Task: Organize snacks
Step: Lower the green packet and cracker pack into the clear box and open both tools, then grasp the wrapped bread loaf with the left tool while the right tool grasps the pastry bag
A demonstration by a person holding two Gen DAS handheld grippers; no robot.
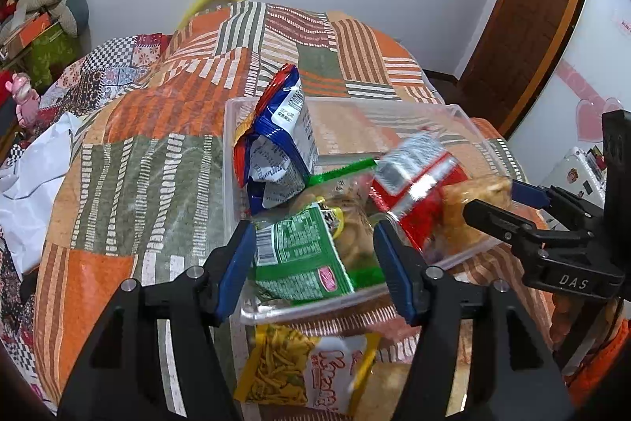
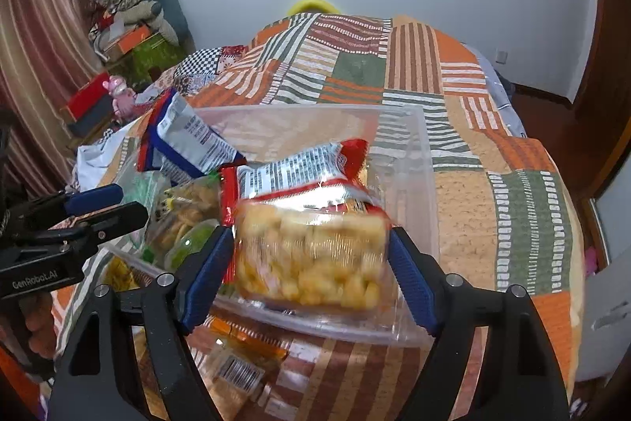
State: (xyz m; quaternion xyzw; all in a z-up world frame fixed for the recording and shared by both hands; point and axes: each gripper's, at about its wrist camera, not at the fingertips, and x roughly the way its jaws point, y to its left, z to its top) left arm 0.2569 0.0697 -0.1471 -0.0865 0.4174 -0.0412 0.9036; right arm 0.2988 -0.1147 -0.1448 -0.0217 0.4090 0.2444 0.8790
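snacks in a clear plastic bin [image 1: 465,117] on a patchwork quilt [image 1: 130,160], red puffed-snack bag [image 2: 311,247] blurred at 6 o'clock of the right view, right gripper [image 2: 311,275] fingers spread around it, contact unclear, left gripper [image 1: 313,269] spread apart over a green packet [image 1: 295,251], yellow bag [image 1: 303,373] outside at 6 o'clock

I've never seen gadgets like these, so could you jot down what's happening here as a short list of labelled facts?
Setting: patchwork quilt on a bed
Container: clear plastic bin
In bin: blue packet, green packet
Right gripper: shut on red packet of yellow puffs, over the bin
Left gripper: open, at the bin's near edge
Outside bin: yellow snack bag
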